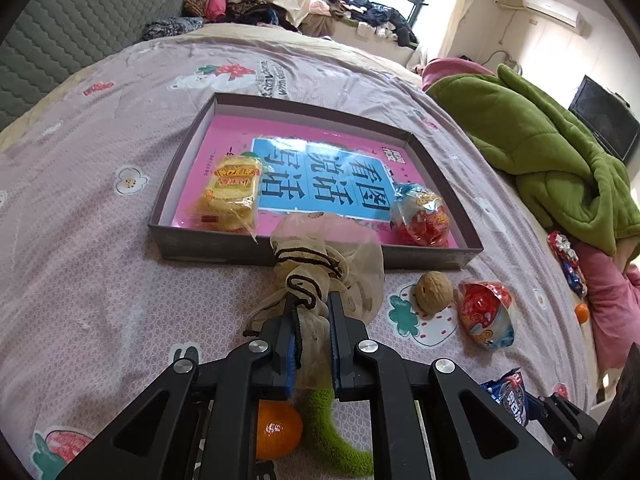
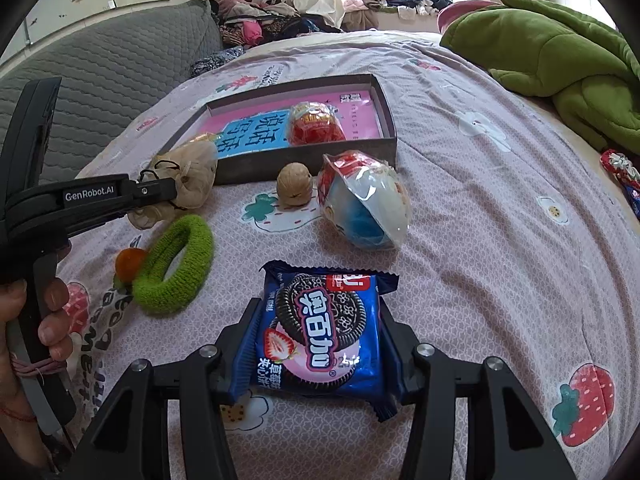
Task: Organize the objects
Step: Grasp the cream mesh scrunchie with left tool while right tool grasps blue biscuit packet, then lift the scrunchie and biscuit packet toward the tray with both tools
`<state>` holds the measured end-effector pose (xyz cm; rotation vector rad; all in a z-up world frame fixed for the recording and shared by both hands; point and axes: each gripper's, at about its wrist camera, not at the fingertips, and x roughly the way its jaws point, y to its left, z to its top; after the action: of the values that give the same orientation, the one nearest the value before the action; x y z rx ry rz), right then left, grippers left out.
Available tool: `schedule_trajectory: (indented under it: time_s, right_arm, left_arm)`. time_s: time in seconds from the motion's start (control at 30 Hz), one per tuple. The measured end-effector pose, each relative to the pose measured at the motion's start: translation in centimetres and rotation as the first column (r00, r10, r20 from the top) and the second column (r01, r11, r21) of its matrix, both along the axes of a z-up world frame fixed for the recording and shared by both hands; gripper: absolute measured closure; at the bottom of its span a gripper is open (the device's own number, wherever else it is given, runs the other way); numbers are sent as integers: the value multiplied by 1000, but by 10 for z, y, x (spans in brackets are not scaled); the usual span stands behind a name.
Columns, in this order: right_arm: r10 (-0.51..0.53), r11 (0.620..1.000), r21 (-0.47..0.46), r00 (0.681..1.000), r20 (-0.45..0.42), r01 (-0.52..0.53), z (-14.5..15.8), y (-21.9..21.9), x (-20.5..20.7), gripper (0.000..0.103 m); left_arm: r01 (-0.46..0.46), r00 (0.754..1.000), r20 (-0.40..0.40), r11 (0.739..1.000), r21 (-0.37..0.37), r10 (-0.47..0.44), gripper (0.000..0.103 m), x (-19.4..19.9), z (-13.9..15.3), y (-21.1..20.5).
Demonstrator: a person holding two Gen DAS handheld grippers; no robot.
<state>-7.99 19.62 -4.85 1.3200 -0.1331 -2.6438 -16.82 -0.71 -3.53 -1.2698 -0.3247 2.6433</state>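
My left gripper [image 1: 313, 304] is shut on a beige mesh drawstring pouch [image 1: 332, 264], held just in front of the shallow grey box [image 1: 312, 252]; the gripper also shows in the right wrist view [image 2: 176, 194] with the pouch [image 2: 192, 178]. The box [image 2: 308, 160] holds a pink book, a yellow cracker pack [image 1: 230, 196] and a red candy bag [image 1: 422, 216]. My right gripper [image 2: 320, 312] is shut on a blue Oreo packet [image 2: 320, 332] above the bed. A walnut [image 2: 295, 184], a red-blue toy bag [image 2: 366, 204], a green hair ring [image 2: 176, 264] and an orange [image 1: 278, 434] lie on the sheet.
A green blanket [image 2: 560, 48] is bunched at the right. Small wrapped sweets [image 1: 564, 252] and another orange [image 1: 582, 313] lie by a pink pillow. A grey quilted headboard [image 2: 100, 72] and piles of clothes are at the back.
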Motion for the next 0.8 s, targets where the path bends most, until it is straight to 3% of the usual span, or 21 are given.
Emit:
schedule_trajectory:
  time_s: [0.8]
  right_arm:
    - [37,999,-16,992,-122,-39,40,-13,24,51]
  left_arm:
    - [4,994,-109,1000,-20,-6,91,57,44,-3]
